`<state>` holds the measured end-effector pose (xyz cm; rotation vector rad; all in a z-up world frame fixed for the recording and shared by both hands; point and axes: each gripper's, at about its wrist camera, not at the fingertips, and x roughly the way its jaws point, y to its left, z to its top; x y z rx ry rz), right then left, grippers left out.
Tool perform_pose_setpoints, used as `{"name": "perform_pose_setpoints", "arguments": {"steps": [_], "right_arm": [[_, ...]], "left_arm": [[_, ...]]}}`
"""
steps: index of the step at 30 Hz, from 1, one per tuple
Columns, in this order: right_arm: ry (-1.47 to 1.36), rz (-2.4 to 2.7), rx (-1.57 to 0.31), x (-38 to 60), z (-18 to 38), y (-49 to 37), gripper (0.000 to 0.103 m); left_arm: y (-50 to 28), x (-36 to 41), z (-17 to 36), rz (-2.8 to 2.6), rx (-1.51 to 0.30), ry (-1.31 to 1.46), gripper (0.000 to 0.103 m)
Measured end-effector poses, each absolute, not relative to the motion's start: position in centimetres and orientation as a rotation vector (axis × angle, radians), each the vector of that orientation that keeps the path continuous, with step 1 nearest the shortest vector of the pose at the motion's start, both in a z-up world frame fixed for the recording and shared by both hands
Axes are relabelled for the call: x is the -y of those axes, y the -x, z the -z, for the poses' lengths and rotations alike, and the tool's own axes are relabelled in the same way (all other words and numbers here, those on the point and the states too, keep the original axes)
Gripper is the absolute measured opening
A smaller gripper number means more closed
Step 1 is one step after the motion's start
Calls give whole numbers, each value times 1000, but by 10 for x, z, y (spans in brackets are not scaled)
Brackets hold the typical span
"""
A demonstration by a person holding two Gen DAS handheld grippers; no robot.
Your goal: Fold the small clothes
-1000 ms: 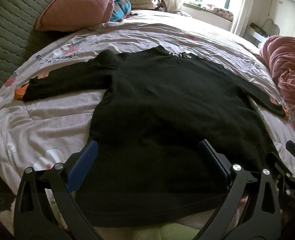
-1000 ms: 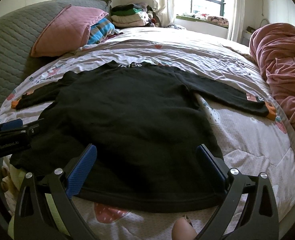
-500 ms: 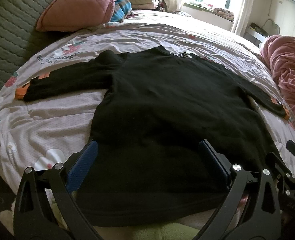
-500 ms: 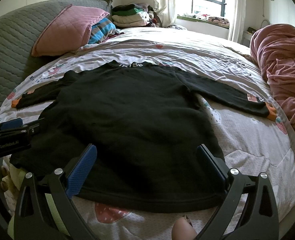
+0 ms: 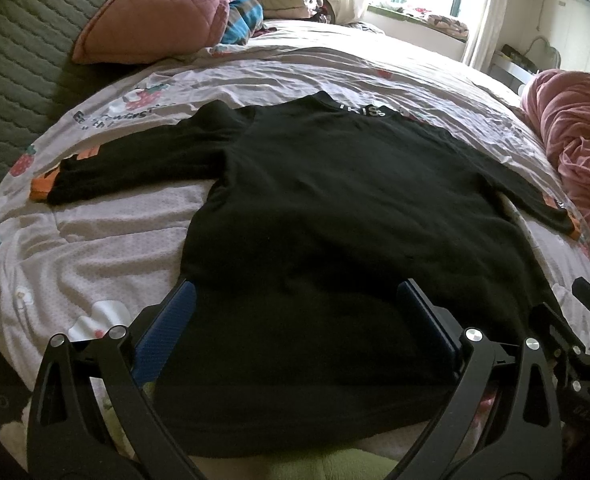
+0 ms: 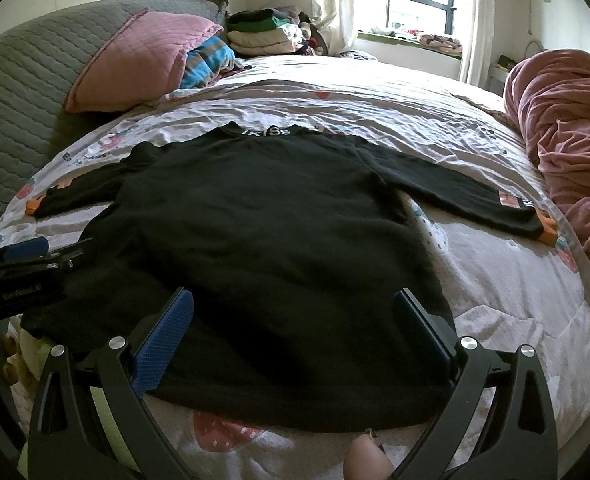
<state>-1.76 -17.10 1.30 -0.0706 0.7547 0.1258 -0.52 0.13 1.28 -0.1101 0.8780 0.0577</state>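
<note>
Black sweater (image 5: 335,220) flat on bed (image 5: 95,248), unmoved since a second ago | left gripper (image 5: 295,320), right gripper (image 6: 293,320): wide open, empty, hovering | folding not started.

white lettering on the sweater (image 6: 263,216) collar (image 6: 265,132), reads roughly "iris", last glyphs unclear. bedsheet (image 5: 95,216) has dark print near a strawberry, cut off, illegible. small print on left tongs (image 6: 19,276) body, unreadable.

Dim daylight from the window (image 6: 407,0); heavy fisheye bending, dark corners.
</note>
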Motion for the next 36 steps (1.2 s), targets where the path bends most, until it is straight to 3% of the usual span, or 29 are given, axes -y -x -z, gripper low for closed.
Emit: {"name": "perform_pose_setpoints", "arguments": {"steps": [36], "right_arm": [[7,-203,-703,159,-37,-60,99]], "left_arm": [[-64,-15,-21,-52,-905,182,94]]}}
